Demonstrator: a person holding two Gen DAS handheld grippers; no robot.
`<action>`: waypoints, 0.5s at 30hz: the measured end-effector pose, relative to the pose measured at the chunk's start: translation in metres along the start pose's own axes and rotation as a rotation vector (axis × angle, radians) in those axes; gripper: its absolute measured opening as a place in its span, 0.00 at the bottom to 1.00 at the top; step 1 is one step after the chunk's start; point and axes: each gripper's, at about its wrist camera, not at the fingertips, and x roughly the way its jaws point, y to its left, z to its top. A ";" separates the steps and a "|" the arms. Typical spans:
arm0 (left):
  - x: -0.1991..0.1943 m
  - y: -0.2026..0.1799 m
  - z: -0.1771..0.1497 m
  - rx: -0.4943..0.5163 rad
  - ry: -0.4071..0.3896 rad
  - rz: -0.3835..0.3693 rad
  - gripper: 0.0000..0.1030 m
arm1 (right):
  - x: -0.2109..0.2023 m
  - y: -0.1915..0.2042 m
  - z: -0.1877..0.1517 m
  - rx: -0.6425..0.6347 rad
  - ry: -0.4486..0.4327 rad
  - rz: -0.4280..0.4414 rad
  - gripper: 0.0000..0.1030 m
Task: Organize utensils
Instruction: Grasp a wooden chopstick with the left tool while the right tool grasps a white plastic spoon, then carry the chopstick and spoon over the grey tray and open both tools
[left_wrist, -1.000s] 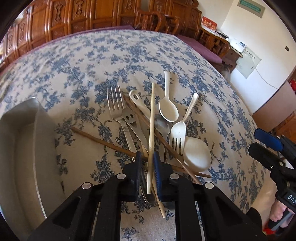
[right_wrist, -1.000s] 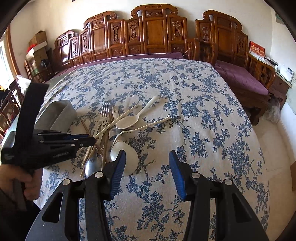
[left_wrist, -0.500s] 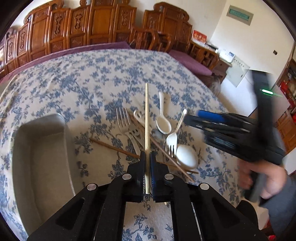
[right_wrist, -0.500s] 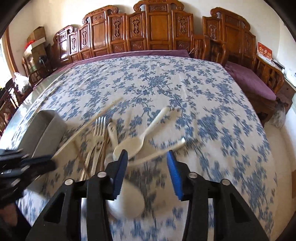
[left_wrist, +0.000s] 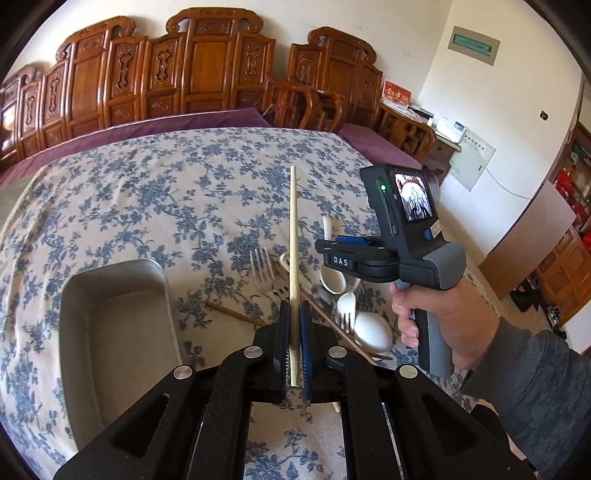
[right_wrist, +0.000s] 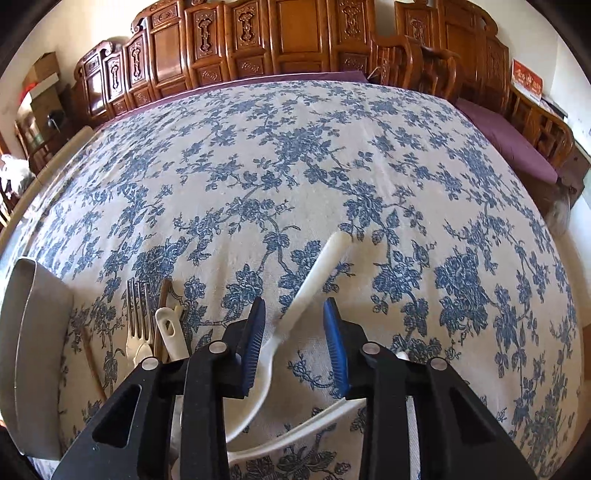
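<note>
the left gripper (left_wrist: 294, 345) pinches one chopstick (left_wrist: 293, 236) near its end, lifted clear of the pile for the tray (left_wrist: 74, 295) beside it. the right gripper (right_wrist: 294, 339) is wide over the spoon (right_wrist: 314, 275), ready to close.

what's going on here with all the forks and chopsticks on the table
A person is sorting a pile of utensils with a handheld gripper in each hand. The left gripper is shut on a light wooden chopstick, held up off the pile beside the metal tray. The right gripper is open, its fingers on either side of a white spoon handle lying on the floral tablecloth. Forks, spoons and darker chopsticks lie in the pile; nothing shows in the visible part of the tray.
</note>
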 end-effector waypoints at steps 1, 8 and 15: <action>-0.001 0.001 -0.001 -0.002 0.000 0.003 0.04 | 0.000 0.002 -0.001 -0.017 -0.001 -0.019 0.24; -0.025 0.007 -0.004 0.008 -0.033 0.066 0.04 | -0.004 -0.001 -0.006 0.010 0.005 0.008 0.08; -0.047 0.024 -0.018 -0.018 -0.043 0.106 0.04 | -0.024 0.004 -0.004 0.017 -0.026 0.047 0.08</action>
